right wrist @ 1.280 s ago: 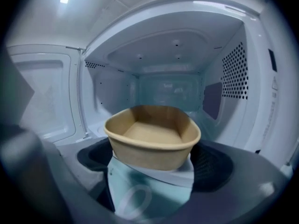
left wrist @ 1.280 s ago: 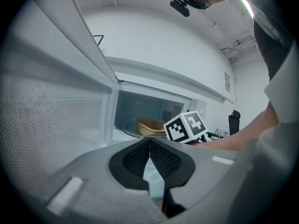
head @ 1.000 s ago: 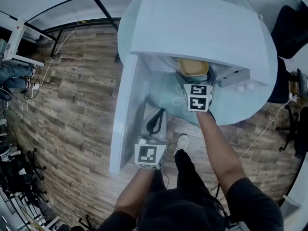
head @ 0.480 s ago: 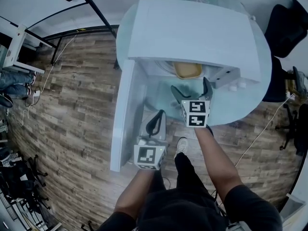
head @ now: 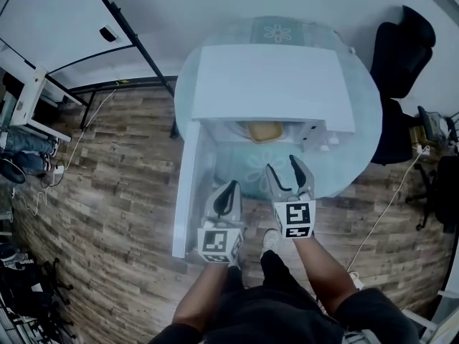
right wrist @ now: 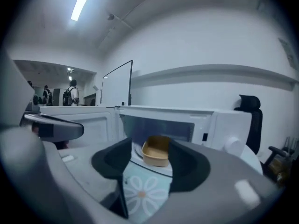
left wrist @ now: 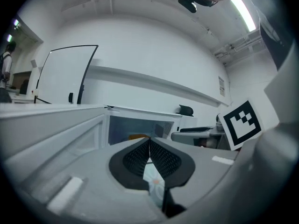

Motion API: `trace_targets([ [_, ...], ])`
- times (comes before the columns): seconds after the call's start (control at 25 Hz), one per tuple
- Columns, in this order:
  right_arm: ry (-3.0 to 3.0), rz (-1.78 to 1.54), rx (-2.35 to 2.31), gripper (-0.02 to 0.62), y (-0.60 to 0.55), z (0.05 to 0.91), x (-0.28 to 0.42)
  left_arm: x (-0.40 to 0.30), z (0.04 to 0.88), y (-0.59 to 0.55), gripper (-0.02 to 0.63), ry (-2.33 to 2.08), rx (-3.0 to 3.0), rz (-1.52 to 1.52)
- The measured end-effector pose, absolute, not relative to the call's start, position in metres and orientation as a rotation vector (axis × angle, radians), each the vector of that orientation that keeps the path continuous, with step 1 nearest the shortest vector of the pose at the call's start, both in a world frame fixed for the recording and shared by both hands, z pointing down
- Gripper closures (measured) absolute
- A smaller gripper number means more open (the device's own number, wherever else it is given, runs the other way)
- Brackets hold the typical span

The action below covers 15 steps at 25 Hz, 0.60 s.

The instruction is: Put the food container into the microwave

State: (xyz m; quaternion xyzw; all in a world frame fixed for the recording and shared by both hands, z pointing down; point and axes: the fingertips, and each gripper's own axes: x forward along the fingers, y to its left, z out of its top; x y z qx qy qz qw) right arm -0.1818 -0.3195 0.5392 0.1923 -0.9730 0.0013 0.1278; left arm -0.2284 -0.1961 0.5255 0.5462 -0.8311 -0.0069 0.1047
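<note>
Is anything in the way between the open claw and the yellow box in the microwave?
No, nothing visible. The right gripper looks straight at the food container inside the microwave, and the door stands open to the left.

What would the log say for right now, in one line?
container: inside microwave | door: open | right gripper: open, empty | left gripper: shut, empty

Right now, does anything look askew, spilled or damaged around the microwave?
Nothing stands out. The food container sits upright inside the microwave, whose door hangs open; no spill shows on the table. The right gripper is open and empty, the left gripper shut on nothing.
</note>
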Motion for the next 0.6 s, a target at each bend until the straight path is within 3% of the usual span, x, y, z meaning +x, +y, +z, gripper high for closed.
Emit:
trace_targets([
  [0.08, -2.845, -0.012, 0.578, 0.434, -0.319, 0.525, -0.171, -0.226, 0.515, -0.197, 0.600, -2.456, 1.627, -0.022],
  [0.24, -2.881, -0.041, 0.578, 0.584, -0.314, 0.499, -0.154, -0.218, 0.494, -0.200, 0.600, -2.460, 1.674, -0.002],
  [0.6, -2.953, -0.059, 0.487, 0.594, -0.285, 0.445, -0.132, -0.196, 0.455, -0.194, 0.600, -2.449, 1.763, 0.021],
])
